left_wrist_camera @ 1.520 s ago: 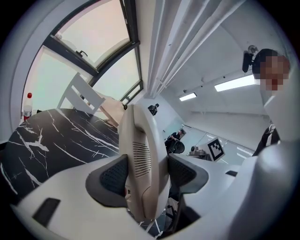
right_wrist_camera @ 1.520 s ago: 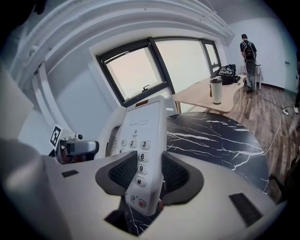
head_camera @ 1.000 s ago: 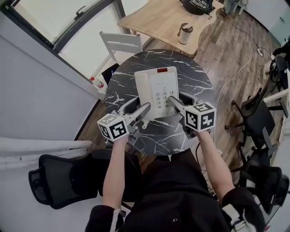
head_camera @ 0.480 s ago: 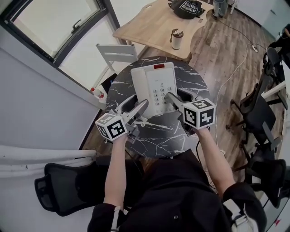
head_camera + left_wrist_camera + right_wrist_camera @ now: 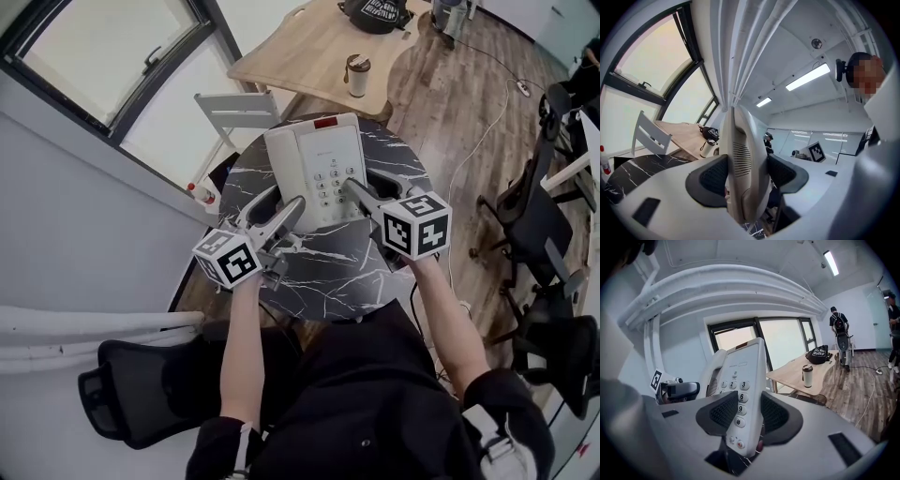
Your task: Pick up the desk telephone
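In the head view the desk telephone (image 5: pixel 314 173) sits between the two tools over the far half of the round black marble table (image 5: pixel 328 272), keypad up and its red-windowed end pointing away from the person; the left gripper (image 5: pixel 281 217) meets its near left corner and the right gripper (image 5: pixel 361 195) its near right edge beside the keys; whether the base is fully clear of the tabletop is hard to judge from this angle. In the left gripper view the telephone (image 5: pixel 743 164) stands edge-on between the dark pads, which press on it from both sides, so the left gripper (image 5: pixel 746 174) is spread wide and clamped on the body. In the right gripper view the telephone (image 5: pixel 740 380) fills the gap in the same way; the right gripper (image 5: pixel 749 412) is held well apart by the keypad side, pads against it near the bottom keys, with a sliver of marble showing beneath. The risks follow from that hold; both grips sit at the near end, so the long far end could droop and pivot in the pads; smooth plastic might slide if either clamp eases; the handset lies loose in its cradle on the left, and any roll toward that side could tip it out; uneven motion of the two hands would twist the body free.
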